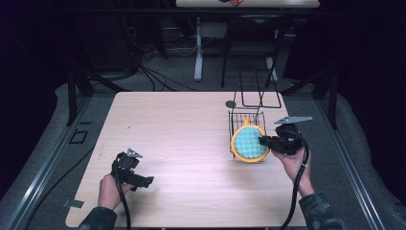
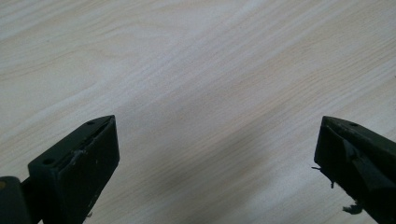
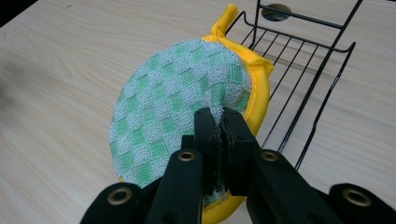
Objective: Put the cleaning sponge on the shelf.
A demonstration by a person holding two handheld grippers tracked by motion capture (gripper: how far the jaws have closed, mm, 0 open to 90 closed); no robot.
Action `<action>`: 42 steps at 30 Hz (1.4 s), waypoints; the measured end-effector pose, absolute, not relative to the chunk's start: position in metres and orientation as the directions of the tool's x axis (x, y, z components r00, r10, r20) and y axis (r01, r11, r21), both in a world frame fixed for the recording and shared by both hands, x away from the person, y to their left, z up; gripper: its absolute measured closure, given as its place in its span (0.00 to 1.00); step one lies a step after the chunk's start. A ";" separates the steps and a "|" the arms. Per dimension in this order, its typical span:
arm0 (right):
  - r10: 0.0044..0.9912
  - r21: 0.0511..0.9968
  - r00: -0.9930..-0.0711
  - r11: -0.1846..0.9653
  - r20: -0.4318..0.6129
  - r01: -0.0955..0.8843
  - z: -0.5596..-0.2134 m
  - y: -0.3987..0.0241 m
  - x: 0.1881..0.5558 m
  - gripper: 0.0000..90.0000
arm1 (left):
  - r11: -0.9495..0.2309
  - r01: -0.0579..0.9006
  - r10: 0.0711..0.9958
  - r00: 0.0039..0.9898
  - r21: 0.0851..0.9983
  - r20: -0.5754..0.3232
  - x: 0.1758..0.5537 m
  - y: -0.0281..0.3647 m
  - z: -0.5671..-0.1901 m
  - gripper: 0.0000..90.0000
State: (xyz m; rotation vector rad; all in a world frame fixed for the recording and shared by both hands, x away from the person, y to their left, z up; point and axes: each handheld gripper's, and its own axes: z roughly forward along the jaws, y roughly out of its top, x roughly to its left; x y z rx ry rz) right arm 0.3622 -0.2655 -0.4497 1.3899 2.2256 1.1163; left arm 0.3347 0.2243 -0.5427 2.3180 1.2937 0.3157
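Where the high view looks down on the pale wood-grain table [image 1: 182, 143], the right hand-held gripper [image 1: 262, 141] is the one at work: it pinches the right edge of a round green-and-white checked scrubbing pad with a yellow rim and a small yellow loop [image 1: 249, 143], held on edge just in front of the black wire rack [image 1: 246, 120] that stands to the table's right. The pad leans against or just before the rack's near side, so the rack lies behind it, away from the person, and any move into the rack would run that way; whether the two touch I cannot tell. The left hand-held gripper [image 1: 149, 180] rests low near the table's left front, well apart from pad and rack, so the right hand is by far the nearer. Along the left hand-held gripper's own view, its two black jaws stand wide apart over bare table, with nothing between them. Seen from the right hand-held gripper's view, the jaws are pressed together on the pad's rim, the checked face [image 3: 173, 112] turned left and the loop pointing up toward the rack's wires [image 3: 299, 88]. The pad's lower edge is hidden behind the jaws, and the rack's far end is cut off at the top.
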 end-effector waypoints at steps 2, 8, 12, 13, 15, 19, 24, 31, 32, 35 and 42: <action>0.863 0.734 -0.483 0.231 0.149 0.639 -0.449 -0.266 0.364 0.96 | -0.449 0.739 0.847 0.530 0.501 -0.023 0.335 0.224 -0.543 0.00; 0.871 0.733 -0.471 0.227 0.142 0.641 -0.449 -0.268 0.370 0.96 | -0.450 0.738 0.846 0.532 0.503 -0.023 0.335 0.224 -0.542 0.00; 0.878 0.732 -0.459 0.225 0.134 0.643 -0.451 -0.268 0.374 0.96 | -0.446 0.739 0.849 0.528 0.504 -0.025 0.335 0.225 -0.542 0.00; 0.879 0.734 -0.457 0.220 0.136 0.643 -0.451 -0.268 0.375 0.96 | -0.445 0.739 0.849 0.528 0.505 -0.025 0.335 0.225 -0.542 0.00; 0.881 0.732 -0.452 0.218 0.137 0.645 -0.453 -0.267 0.377 0.96 | -0.445 0.740 0.849 0.528 0.505 -0.026 0.335 0.225 -0.542 0.00; 0.884 0.732 -0.449 0.221 0.129 0.645 -0.455 -0.267 0.381 0.96 | -0.447 0.739 0.848 0.530 0.504 -0.024 0.335 0.225 -0.542 0.00; 0.890 0.734 -0.441 0.224 0.114 0.642 -0.458 -0.267 0.387 0.96 | -0.446 0.740 0.849 0.529 0.504 -0.025 0.335 0.225 -0.542 0.00; 0.899 0.730 -0.423 0.213 0.114 0.649 -0.466 -0.268 0.395 0.96 | -0.440 0.741 0.853 0.521 0.507 -0.022 0.335 0.226 -0.542 0.00; 0.900 0.732 -0.420 0.210 0.114 0.648 -0.467 -0.269 0.396 0.96 | -0.440 0.742 0.852 0.523 0.506 -0.026 0.335 0.226 -0.542 0.00; 0.903 0.731 -0.413 0.205 0.114 0.650 -0.471 -0.271 0.400 0.96 | -0.447 0.740 0.849 0.528 0.502 -0.023 0.335 0.226 -0.541 0.00; 0.911 0.727 -0.395 0.189 0.122 0.660 -0.479 -0.273 0.407 0.96 | -0.443 0.739 0.850 0.526 0.507 -0.022 0.335 0.226 -0.542 0.00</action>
